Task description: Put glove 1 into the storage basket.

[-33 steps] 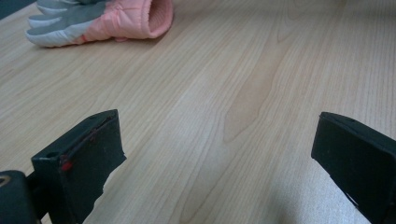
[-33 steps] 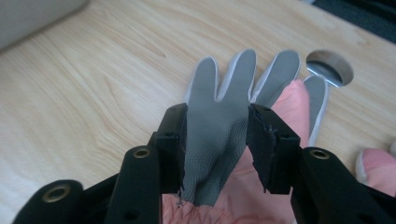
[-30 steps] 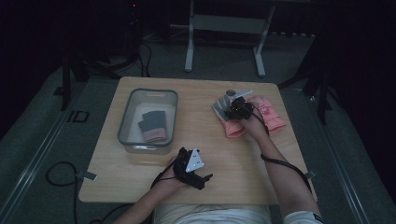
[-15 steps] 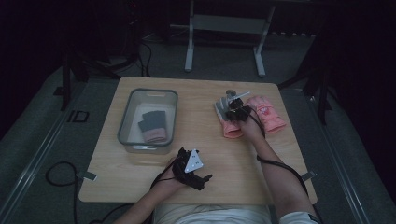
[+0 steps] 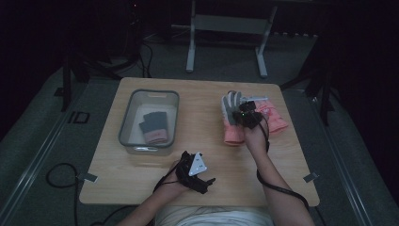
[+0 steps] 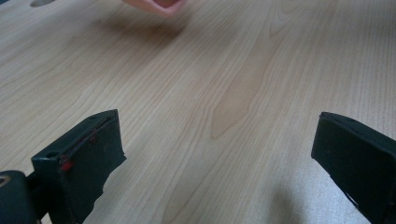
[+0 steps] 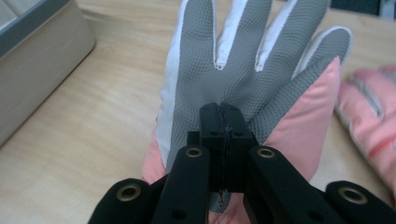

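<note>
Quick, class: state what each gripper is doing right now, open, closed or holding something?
Left gripper: open, jaws wide apart over the bare table, holding nothing.
Right gripper: closed, pinching the palm of the grey-and-pink glove.

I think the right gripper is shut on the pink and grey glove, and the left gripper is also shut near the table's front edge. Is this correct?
Not fully. The right gripper is shut on the glove, but the left gripper is open: the left gripper view shows its jaws wide apart over bare table.
</note>
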A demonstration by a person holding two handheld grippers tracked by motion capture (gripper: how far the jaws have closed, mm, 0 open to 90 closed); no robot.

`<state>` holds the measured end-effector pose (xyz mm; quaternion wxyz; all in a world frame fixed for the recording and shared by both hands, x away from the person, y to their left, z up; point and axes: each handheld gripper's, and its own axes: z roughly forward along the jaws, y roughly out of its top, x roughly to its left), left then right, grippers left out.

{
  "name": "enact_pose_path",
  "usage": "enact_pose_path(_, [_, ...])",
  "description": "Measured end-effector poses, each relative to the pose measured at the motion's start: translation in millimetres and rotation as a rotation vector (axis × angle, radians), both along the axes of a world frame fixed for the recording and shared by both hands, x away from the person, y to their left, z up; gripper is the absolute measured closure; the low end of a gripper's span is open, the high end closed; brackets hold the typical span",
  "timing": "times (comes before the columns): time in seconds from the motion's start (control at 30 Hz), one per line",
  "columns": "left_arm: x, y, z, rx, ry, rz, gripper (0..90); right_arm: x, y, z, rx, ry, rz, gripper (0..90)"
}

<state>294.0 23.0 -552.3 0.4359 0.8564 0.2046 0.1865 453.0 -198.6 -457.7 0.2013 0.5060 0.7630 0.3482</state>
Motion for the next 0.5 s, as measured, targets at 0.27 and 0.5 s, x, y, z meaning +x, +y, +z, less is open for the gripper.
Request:
enact_pose_path(0.27, [-5.1, 5.9, 5.4, -0.014, -0.015, 0.041, 1.7, -52.1, 16.6, -8.3, 0.002, -0.003, -0.052, 89.5])
enact_pose_path(0.5, [-8.4, 10.2, 4.6, -0.024, -0.009, 0.048, 1.7, -67.4, 21.3, -28.7, 0.012, 0.005, -0.113, 89.3])
